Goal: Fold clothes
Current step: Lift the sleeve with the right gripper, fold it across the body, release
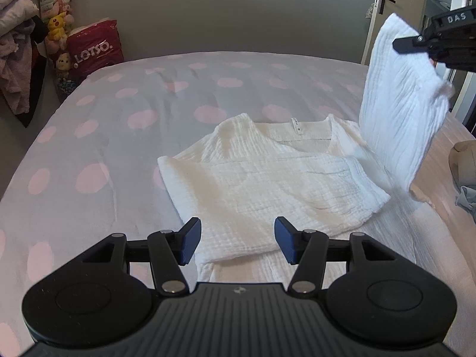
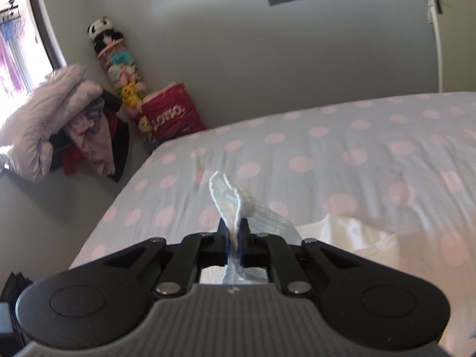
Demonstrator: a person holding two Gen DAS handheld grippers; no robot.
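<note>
A white crinkled top (image 1: 267, 175) lies on the polka-dot bed (image 1: 119, 125), its left sleeve folded across the body and its neck label facing up. The right sleeve (image 1: 401, 104) is lifted high off the bed at the right. My right gripper (image 1: 398, 44) is shut on that sleeve's upper edge; in the right wrist view the white cloth (image 2: 232, 202) sticks up between the shut pads of the right gripper (image 2: 235, 238). My left gripper (image 1: 236, 242) hovers open over the top's near hem, nothing between its blue pads.
A red LOTSO bag (image 1: 95, 44) and a stack of plush toys (image 1: 56, 26) stand by the far wall. Piled clothes (image 1: 15, 44) hang at the left. A door (image 1: 395, 9) is at the right. More fabric (image 1: 464, 178) lies at the bed's right edge.
</note>
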